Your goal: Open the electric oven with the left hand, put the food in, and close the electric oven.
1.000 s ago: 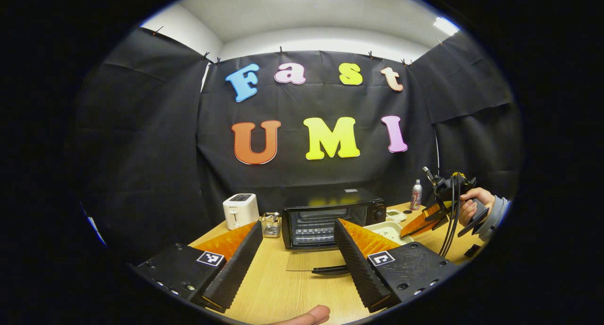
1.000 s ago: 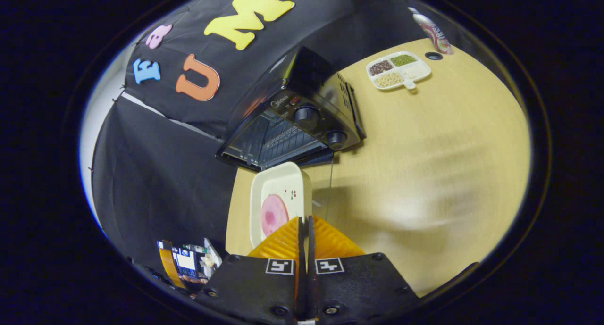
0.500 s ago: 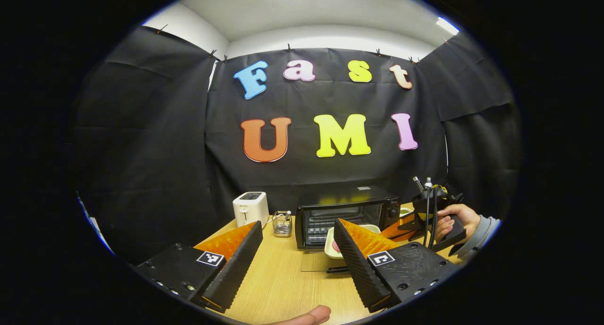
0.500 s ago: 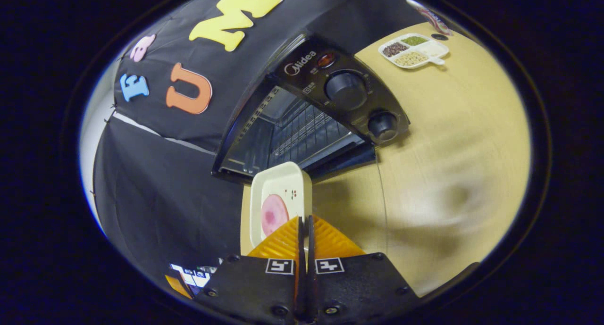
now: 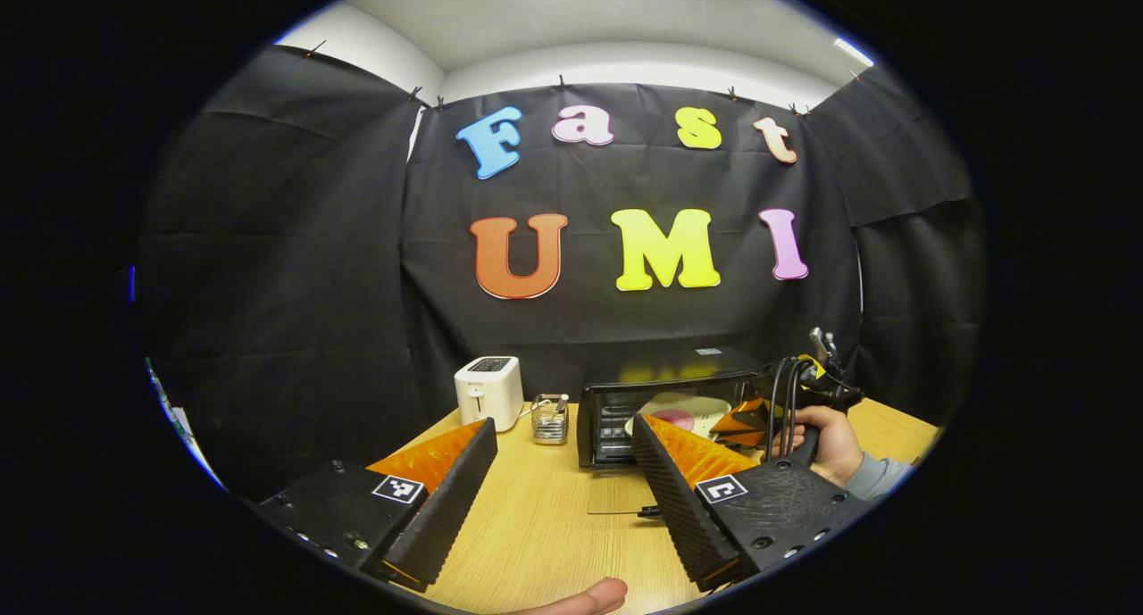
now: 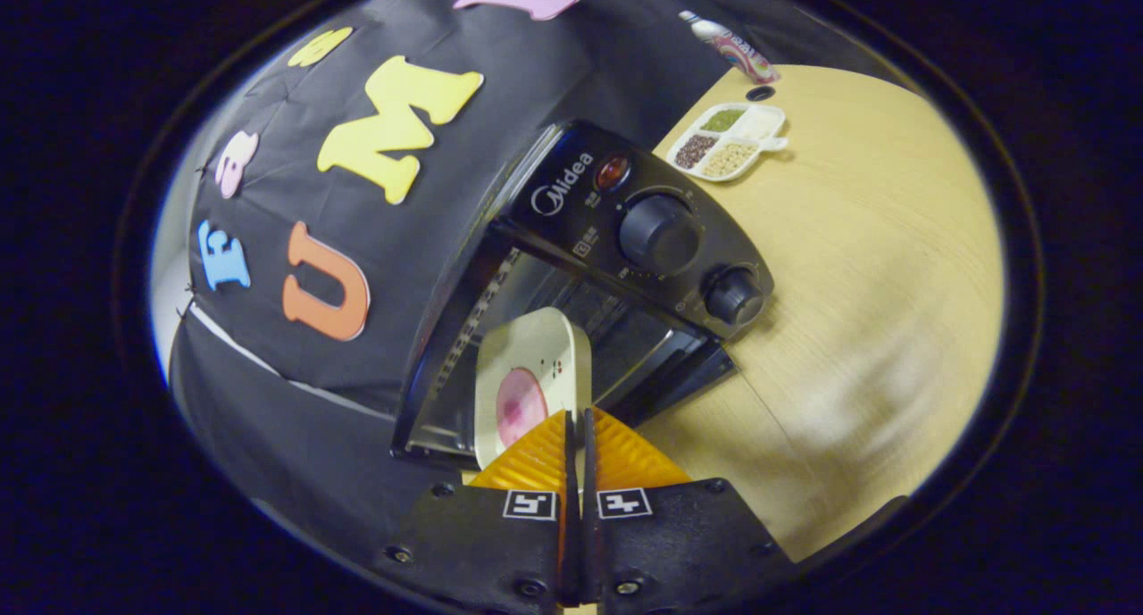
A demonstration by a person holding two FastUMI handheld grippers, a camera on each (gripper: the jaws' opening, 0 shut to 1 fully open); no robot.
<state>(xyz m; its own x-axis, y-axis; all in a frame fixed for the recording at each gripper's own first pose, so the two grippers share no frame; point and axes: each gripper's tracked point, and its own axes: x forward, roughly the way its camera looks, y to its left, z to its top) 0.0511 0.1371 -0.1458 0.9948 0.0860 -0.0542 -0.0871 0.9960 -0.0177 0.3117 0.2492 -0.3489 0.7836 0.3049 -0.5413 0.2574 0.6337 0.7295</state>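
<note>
Oven (image 6: 571,276) is already open, with its glass door (image 5: 616,494) folded down flat on the counter (image 6: 875,267). The right gripper (image 6: 576,419) has its jaws clamped on the near edge of the cream plate (image 6: 533,365), which has a pink slice of food (image 6: 518,405) on it. So the food sits straight ahead of those jaws, and the plate's long axis runs away from them into the oven mouth. The far end looks to be right at the opening or just past it; I can't tell if it's resting on the rack.

In the left gripper view, the left gripper (image 5: 563,472) hangs back over the counter with jaws wide apart and nothing in them, well short of the door. The right hand (image 5: 826,441) is the one that's close, so I'd say it finishes the push.

Other things: toaster (image 5: 488,390) and small wire holder (image 5: 549,417) left of the oven, divided snack tray (image 6: 728,142) and a bottle (image 6: 737,48) off to the side. Nothing's blocking the opening, just watch the frame edges.
</note>
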